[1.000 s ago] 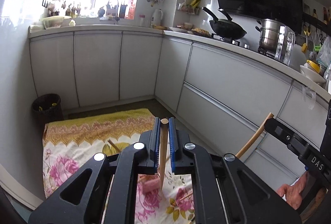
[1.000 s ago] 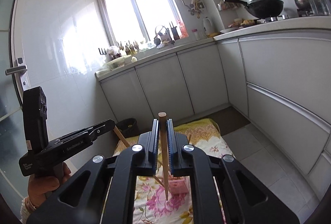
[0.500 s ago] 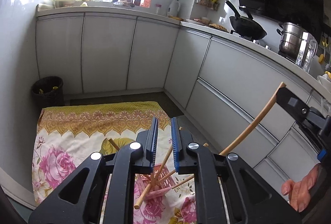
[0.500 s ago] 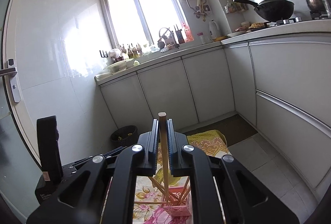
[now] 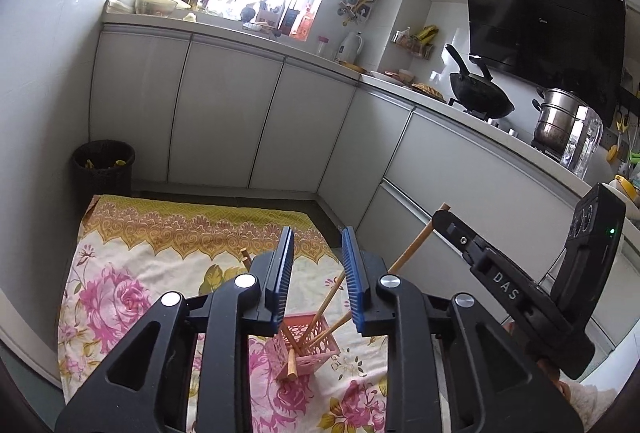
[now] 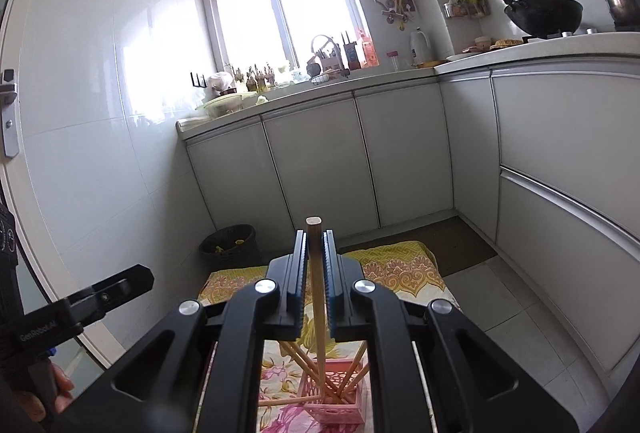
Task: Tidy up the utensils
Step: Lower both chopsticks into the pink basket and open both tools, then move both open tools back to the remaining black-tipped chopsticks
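Observation:
A pink slotted basket [image 5: 308,347] stands on a floral cloth [image 5: 120,273] on the floor, with several wooden chopsticks leaning in it; one chopstick [image 5: 291,367] lies over its near rim. My left gripper [image 5: 318,275] is open and empty above the basket. My right gripper [image 6: 316,273] is shut on a wooden chopstick [image 6: 319,297], held upright with its lower tip in the basket [image 6: 340,399]. The right gripper [image 5: 434,219] also shows in the left wrist view with that chopstick [image 5: 416,243].
White cabinets [image 5: 224,113] line the far and right sides. A black bin [image 5: 103,167] stands at the cloth's far left corner. A loose chopstick [image 6: 288,401] lies on the cloth beside the basket. The left gripper [image 6: 132,283] shows at left.
My left gripper opened and let go of its chopstick, which dropped into the basket. My right gripper lowered its chopstick down toward the basket.

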{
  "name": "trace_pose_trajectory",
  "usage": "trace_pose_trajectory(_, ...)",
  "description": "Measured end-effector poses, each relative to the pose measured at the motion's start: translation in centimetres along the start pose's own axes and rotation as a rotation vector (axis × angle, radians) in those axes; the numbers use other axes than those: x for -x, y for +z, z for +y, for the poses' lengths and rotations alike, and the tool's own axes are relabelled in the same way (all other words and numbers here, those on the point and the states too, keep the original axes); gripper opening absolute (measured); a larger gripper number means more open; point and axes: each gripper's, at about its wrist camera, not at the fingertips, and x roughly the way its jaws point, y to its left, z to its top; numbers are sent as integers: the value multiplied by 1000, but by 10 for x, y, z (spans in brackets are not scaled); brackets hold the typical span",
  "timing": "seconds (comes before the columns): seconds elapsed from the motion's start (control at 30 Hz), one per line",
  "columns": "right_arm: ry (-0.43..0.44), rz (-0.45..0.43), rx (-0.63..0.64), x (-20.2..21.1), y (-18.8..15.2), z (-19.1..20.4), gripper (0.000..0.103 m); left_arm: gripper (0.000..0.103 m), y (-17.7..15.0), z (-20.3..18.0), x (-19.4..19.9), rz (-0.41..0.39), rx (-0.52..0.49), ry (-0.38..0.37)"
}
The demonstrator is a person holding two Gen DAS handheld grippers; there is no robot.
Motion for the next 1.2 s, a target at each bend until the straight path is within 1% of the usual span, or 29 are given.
trace_pose_trajectory(0.07,-12,12,16,-8,-10,2,8,24,-3,5,-4,10,0,25)
trace_pose_trajectory(0.3,-30,58,39,-26,-44,2,8,25,-6,17,-7,25,27,43)
trace_pose_trajectory(0.37,-39,68,37,-27,-51,1,11,25,-7,18,-5,22,26,48)
trace_pose_trajectory(0.4,-45,70,34,-27,-53,0,16,26,-7,18,-4,20,27,48)
trace_pose_trajectory(0.43,-48,69,28,-26,-54,-1,32,27,-6,18,-3,17,28,48)
trace_pose_trajectory(0.5,-58,43,16,-20,-55,-2,50,29,-6,17,-1,11,24,49)
trace_pose_trajectory(0.57,-63,12,11,-14,-51,-2,56,31,-6,16,0,8,24,50)
trace_pose_trajectory(0.6,-67,-5,8,-10,-50,-3,66,33,-7,15,1,6,24,52)
trace_pose_trajectory(0.63,-73,-29,-1,-5,-49,-4,77,34,-7,15,1,4,24,53)
trace_pose_trajectory(0.67,-78,-58,-14,1,-47,-6,81,36,-7,14,2,4,23,53)
trace_pose_trajectory(0.73,-98,-123,-39,16,-44,-10,94,40,-8,12,4,0,14,54)
trace_pose_trajectory(0.77,-108,-165,-57,25,-43,-13,96,43,-8,12,5,-2,11,55)
trace_pose_trajectory(0.83,-130,-239,-86,46,-41,-19,96,49,-9,10,7,-9,5,51)
trace_pose_trajectory(0.93,-192,-318,-63,78,-38,-24,96,57,-10,5,13,-19,-15,42)
trace_pose_trajectory(1.0,-232,-390,-19,101,-38,-24,96,71,-12,0,20,-40,-29,34)
trace_pose_trajectory(1.03,-251,-435,6,115,-41,-23,96,75,-14,-2,24,-57,-35,26)
trace_pose_trajectory(1.07,-275,-483,33,129,-44,-23,96,84,-16,-5,29,-77,-40,13)
trace_pose_trajectory(1.1,-300,-527,61,141,-48,-21,96,90,-17,-9,33,-96,-45,3)
trace_pose_trajectory(1.17,-344,-608,110,165,-59,-19,96,96,-21,-19,40,-117,-59,-36)
trace_pose_trajectory(1.2,-363,-628,123,174,-64,-20,96,96,-22,-26,42,-115,-77,-47)
